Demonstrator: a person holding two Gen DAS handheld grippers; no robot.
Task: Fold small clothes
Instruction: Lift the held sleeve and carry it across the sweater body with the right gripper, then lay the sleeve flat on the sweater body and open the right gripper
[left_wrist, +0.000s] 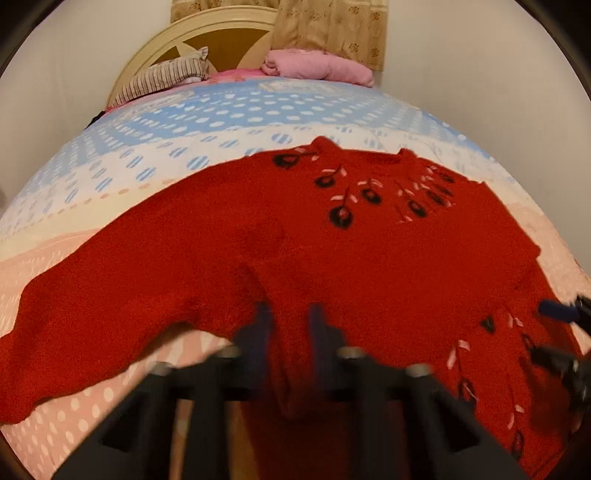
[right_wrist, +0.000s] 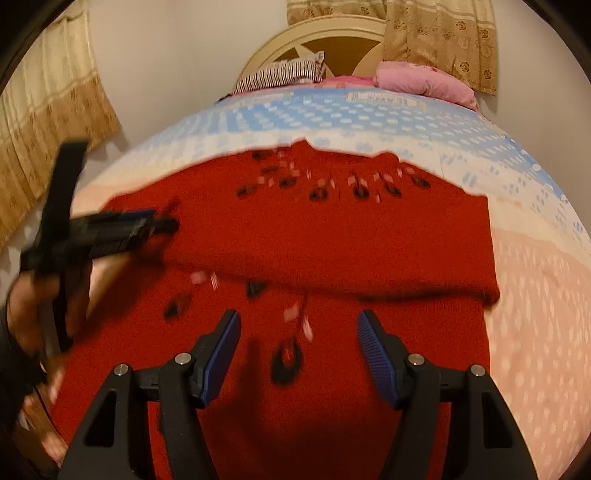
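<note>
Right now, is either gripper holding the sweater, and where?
The left gripper is shut on the red sweater at its near hem. The right gripper is open above it, holding nothing.

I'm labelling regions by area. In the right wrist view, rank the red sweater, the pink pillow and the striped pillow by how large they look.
1. red sweater, by far the largest, though it lies nearest the camera.
2. and 3. pink pillow and striped pillow: they look alike in size, both far off at the headboard; no ranking.

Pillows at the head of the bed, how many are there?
2: a striped pillow on the left against the headboard, a pink pillow on the right under the curtain. Others may be hidden.
</note>
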